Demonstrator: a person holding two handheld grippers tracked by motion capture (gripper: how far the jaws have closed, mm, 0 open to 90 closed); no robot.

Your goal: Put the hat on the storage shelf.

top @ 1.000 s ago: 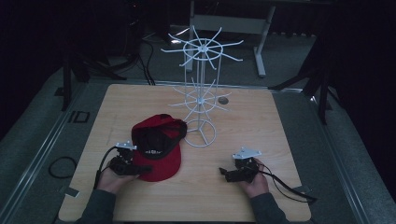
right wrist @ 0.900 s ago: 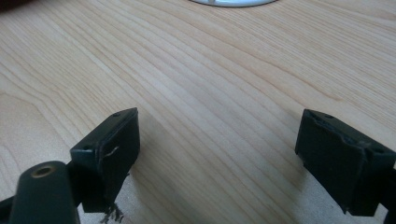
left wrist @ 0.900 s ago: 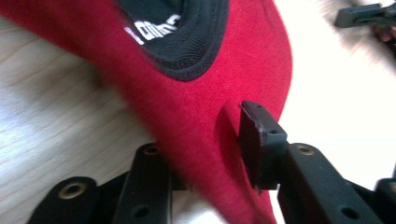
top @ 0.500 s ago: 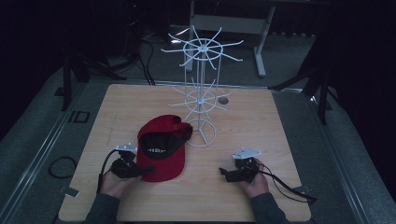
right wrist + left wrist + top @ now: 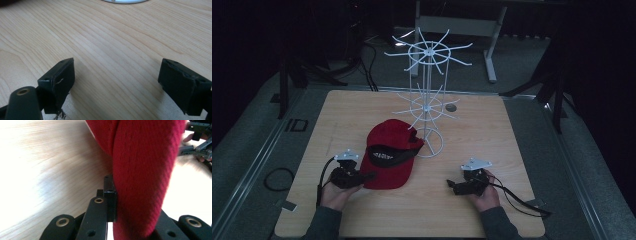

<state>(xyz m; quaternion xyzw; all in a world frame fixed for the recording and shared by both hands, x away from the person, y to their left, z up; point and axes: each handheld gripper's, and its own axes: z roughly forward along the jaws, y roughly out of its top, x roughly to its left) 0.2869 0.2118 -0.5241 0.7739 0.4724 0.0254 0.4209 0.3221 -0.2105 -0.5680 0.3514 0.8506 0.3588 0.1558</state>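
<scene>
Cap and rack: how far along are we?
Done: the left claw has just closed its jaws on the brim of the red cap; the left gripper view shows red cloth pinched between them. In hand: the cap, which lies on the table beside the rack's base. Left: lifting it, probably onto a hook of the white rack, all bare. The right claw rests open, empty.

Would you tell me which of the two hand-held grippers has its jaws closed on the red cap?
The left hand-held gripper: its jaws have just closed on the red cap's edge, while the right hand-held gripper rests open on the bare table.
</scene>
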